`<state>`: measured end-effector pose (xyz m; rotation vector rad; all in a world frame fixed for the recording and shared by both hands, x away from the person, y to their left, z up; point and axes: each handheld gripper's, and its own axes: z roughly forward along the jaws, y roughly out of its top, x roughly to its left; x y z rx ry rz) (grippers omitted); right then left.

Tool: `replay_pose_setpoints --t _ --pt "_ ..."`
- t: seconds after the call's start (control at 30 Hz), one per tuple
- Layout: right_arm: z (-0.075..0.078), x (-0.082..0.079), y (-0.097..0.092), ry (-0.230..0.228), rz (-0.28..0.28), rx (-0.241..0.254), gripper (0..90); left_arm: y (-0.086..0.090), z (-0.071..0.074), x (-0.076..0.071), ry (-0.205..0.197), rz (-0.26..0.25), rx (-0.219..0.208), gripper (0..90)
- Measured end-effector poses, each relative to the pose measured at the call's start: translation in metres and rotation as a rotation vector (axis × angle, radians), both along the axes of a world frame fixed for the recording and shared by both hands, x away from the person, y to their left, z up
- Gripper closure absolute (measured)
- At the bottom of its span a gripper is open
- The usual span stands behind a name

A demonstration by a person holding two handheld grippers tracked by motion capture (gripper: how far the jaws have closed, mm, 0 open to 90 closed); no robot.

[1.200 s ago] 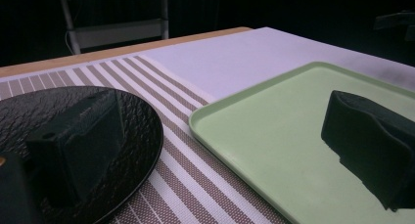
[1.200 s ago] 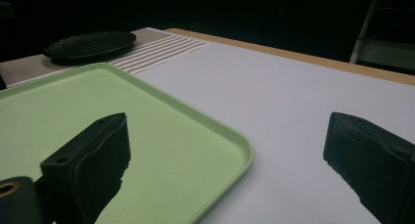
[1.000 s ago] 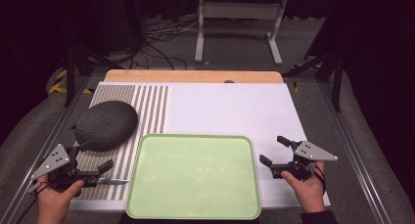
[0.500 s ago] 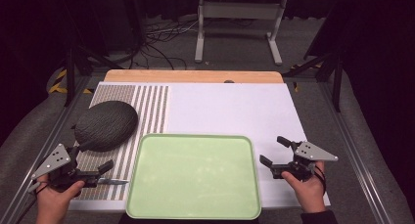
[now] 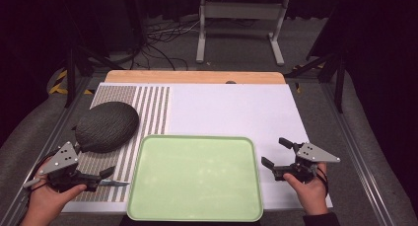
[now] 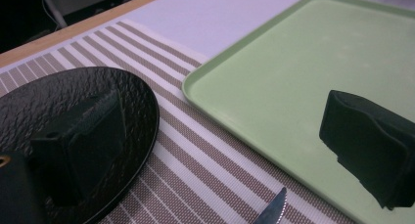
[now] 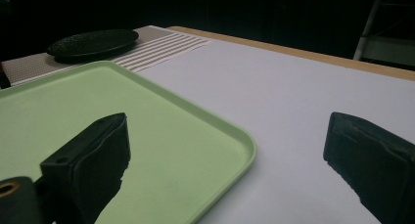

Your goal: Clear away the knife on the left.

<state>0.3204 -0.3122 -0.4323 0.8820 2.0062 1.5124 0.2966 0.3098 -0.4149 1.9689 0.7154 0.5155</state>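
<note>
While our hands grip from below at the near edge of the tabletop (image 5: 231, 107), we hold the left hand-held gripper (image 5: 91, 179) low over the striped mat (image 5: 148, 107), jaws spread, beside a knife (image 5: 116, 183). Our right hand-held gripper (image 5: 278, 154) hovers over white paper, jaws spread, empty. Between them lies the green tray (image 5: 197, 215). Farther left sits the black plate (image 5: 106, 126).

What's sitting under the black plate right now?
The black plate rests on the striped placemat, near the green tray. Stripes show all around it; whatever lies directly beneath is covered by the plate itself.
</note>
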Motion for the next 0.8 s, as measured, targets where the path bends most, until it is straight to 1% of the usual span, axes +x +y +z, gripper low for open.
replay_pose_setpoints --t 0.03,0.1,0.13,0.17,0.2,0.27,0.37,0.4,0.47,0.53,0.57,0.6,0.63,0.7,0.8 --pt "0.000 0.000 0.000 0.000 0.000 0.000 4.3 0.000 0.000 0.000 0.000 0.000 0.000 3.2" --pt "0.000 0.000 0.000 0.009 0.003 0.013 4.2 -0.001 0.001 0.001 0.013 -0.005 0.064 3.2" --pt "0.000 0.000 0.001 0.012 0.005 0.018 4.2 -0.001 0.001 0.001 0.028 -0.013 0.089 3.2" --pt "0.000 0.000 0.001 0.012 0.005 0.018 4.2 -0.001 0.001 0.001 0.028 -0.013 0.089 3.3" --pt "0.001 0.000 0.001 0.010 0.011 0.017 4.2 -0.001 0.001 0.002 0.047 -0.022 0.110 3.3" --pt "0.001 0.000 0.002 0.013 0.013 0.015 4.1 -0.001 0.002 0.003 0.063 -0.029 0.146 4.0" --pt "0.000 0.000 0.002 0.014 0.012 0.014 4.0 0.000 0.005 0.004 0.088 -0.038 0.183 4.0" --pt "0.000 0.000 0.002 0.014 0.013 0.013 4.1 0.000 0.008 0.004 0.098 -0.041 0.211 4.0" --pt "0.000 0.000 0.002 0.014 0.014 0.013 4.0 0.000 0.011 0.004 0.108 -0.049 0.243 3.9" --pt "-0.001 0.000 0.002 0.020 0.015 0.012 4.0 0.000 0.014 0.004 0.131 -0.060 0.280 5.3" --pt "-0.001 0.001 0.002 0.021 0.017 0.010 4.0 -0.001 0.015 0.004 0.138 -0.063 0.291 5.6" --pt "-0.001 0.001 0.002 0.021 0.017 0.010 4.0 -0.001 0.015 0.004 0.138 -0.063 0.291 5.7" --pt "-0.001 0.001 0.002 0.021 0.018 0.009 4.0 -0.001 0.016 0.004 0.156 -0.071 0.314 5.7" --pt "-0.001 0.001 0.002 0.021 0.019 0.008 4.0 -0.001 0.017 0.004 0.180 -0.084 0.341 6.8" --pt "0.000 0.000 0.002 0.011 0.016 0.013 4.3 0.000 0.018 0.004 0.208 -0.101 0.385 6.8"
